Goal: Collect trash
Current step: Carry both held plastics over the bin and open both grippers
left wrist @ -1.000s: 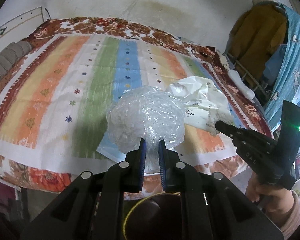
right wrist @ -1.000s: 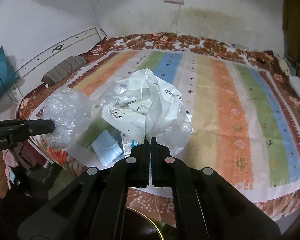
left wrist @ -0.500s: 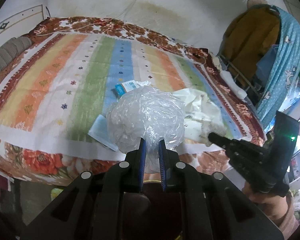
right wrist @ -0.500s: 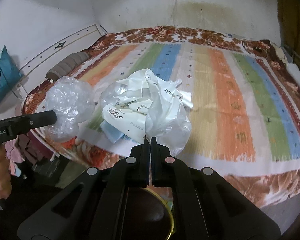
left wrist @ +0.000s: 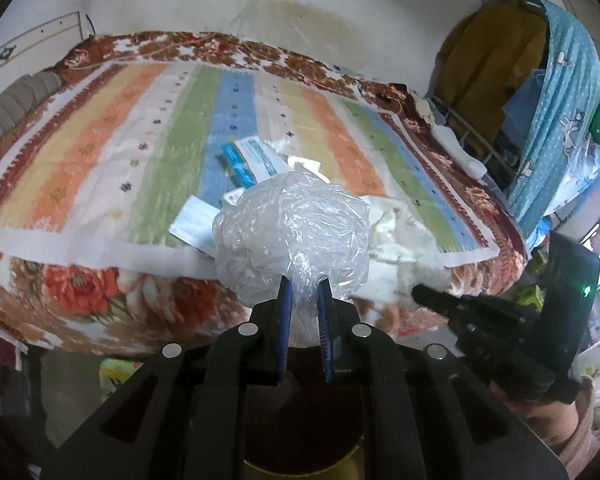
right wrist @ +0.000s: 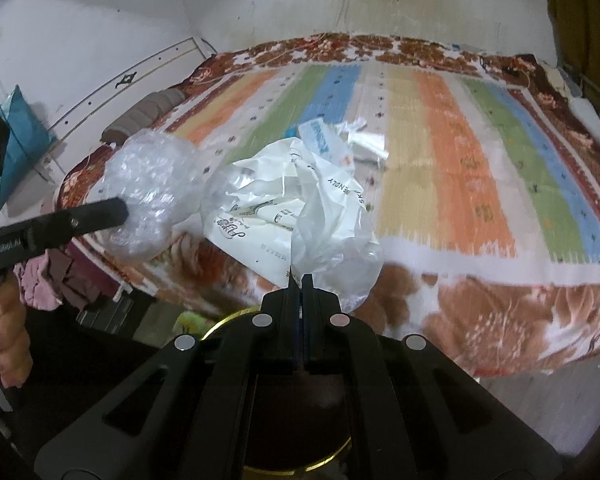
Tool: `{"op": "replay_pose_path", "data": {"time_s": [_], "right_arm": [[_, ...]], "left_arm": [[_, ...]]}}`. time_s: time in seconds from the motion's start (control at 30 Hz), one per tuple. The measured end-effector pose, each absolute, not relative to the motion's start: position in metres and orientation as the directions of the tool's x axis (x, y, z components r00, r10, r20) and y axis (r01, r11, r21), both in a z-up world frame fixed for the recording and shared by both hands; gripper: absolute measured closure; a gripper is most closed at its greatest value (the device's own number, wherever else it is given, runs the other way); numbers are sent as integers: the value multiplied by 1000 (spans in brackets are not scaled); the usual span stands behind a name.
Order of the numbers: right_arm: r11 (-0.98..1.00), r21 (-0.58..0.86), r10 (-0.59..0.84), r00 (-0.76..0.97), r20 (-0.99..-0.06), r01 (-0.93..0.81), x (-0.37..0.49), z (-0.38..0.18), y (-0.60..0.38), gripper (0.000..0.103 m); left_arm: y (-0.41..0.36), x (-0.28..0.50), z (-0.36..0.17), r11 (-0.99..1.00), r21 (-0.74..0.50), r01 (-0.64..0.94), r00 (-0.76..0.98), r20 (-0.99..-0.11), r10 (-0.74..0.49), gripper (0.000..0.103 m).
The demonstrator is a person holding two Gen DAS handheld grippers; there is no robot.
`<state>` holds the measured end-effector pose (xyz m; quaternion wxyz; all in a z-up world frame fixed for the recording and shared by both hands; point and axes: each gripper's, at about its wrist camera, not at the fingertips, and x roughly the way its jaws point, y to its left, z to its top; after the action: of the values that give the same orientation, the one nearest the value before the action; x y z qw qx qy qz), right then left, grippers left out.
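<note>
My left gripper is shut on a crumpled ball of clear plastic wrap, held in the air in front of the bed's near edge. My right gripper is shut on a crumpled white printed plastic bag, also lifted off the bed. In the right wrist view the clear plastic ball hangs at the left in the left gripper. The white bag shows to the right in the left wrist view, just beyond the right gripper. Below both grippers sits a dark round bin with a gold rim.
More litter lies on the striped bedspread: a blue-and-white packet and a pale blue face mask. A rolled grey blanket rests at the bed's left end. Clothes hang on a rack at the right.
Both grippers have drawn back from the bed toward its near edge and sunk a little, carrying their plastic. The packet and face mask on the bed have come into view.
</note>
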<state>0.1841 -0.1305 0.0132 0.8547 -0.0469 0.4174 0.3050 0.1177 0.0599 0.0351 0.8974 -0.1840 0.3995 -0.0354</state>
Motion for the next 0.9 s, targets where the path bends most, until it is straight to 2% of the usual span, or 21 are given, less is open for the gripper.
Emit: {"op": "replay_pose_path", "data": {"time_s": [0.67, 0.9], "right_arm": [[829, 222, 416, 301, -858, -514, 128, -54, -138, 103], [848, 193, 357, 263, -897, -494, 124, -75, -135, 103]], "left_arm": [[21, 77, -10, 936, -334, -112, 612, -765, -200, 90], [14, 79, -39, 931, -324, -170, 510, -837, -198, 90]]}}
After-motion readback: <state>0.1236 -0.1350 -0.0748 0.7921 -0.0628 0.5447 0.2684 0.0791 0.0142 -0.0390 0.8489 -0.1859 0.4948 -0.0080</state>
